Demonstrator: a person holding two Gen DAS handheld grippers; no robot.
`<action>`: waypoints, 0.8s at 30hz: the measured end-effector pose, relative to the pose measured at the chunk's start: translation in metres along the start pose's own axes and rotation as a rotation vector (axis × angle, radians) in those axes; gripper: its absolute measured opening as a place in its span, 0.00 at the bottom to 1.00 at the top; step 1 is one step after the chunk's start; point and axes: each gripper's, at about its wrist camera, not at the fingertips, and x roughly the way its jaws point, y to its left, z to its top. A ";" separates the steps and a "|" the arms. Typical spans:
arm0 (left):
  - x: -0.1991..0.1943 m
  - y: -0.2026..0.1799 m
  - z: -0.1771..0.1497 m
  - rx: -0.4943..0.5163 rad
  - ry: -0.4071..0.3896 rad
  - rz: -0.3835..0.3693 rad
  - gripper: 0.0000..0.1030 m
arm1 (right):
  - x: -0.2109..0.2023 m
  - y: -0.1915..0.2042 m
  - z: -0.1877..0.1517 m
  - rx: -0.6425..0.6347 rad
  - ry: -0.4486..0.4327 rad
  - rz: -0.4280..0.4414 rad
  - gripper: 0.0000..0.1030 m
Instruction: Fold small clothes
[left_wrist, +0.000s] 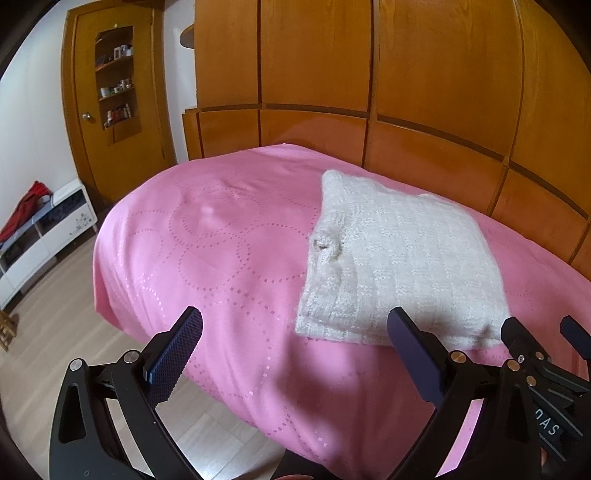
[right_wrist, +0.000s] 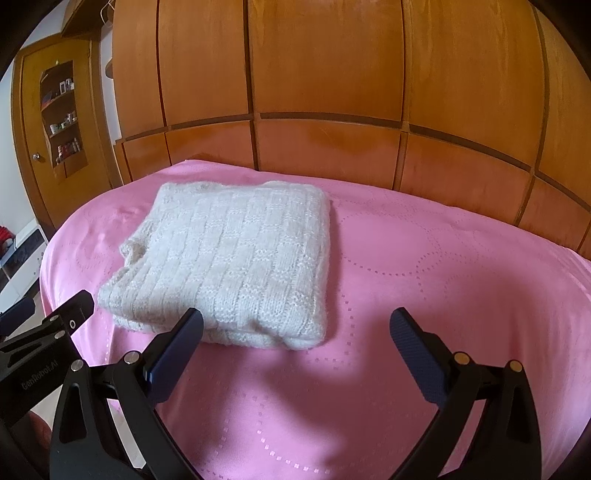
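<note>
A white knitted sweater (left_wrist: 399, 258) lies folded into a neat rectangle on the pink bedspread (left_wrist: 229, 258). It also shows in the right wrist view (right_wrist: 236, 262). My left gripper (left_wrist: 295, 325) is open and empty, held just in front of the sweater's near edge, above the bedspread. My right gripper (right_wrist: 297, 325) is open and empty, also just short of the sweater's near right corner. The right gripper's fingers show at the right edge of the left wrist view (left_wrist: 517, 332), and the left gripper's finger shows at the left edge of the right wrist view (right_wrist: 75, 306).
A wooden panelled headboard (right_wrist: 325, 147) stands right behind the bed. A wooden door with shelves (left_wrist: 114, 85) is at the left. A white low cabinet (left_wrist: 44, 229) with a red cloth on it stands on the wooden floor (left_wrist: 48, 332) left of the bed.
</note>
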 end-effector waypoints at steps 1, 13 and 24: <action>0.000 0.000 0.000 -0.003 0.002 -0.002 0.96 | 0.000 0.000 0.000 -0.001 0.000 0.000 0.98; 0.001 0.001 0.001 -0.003 -0.009 -0.009 0.96 | 0.002 0.003 -0.001 -0.012 0.002 -0.003 0.98; 0.009 -0.001 0.004 -0.020 0.032 -0.009 0.96 | 0.009 -0.073 0.007 0.086 0.027 -0.089 0.98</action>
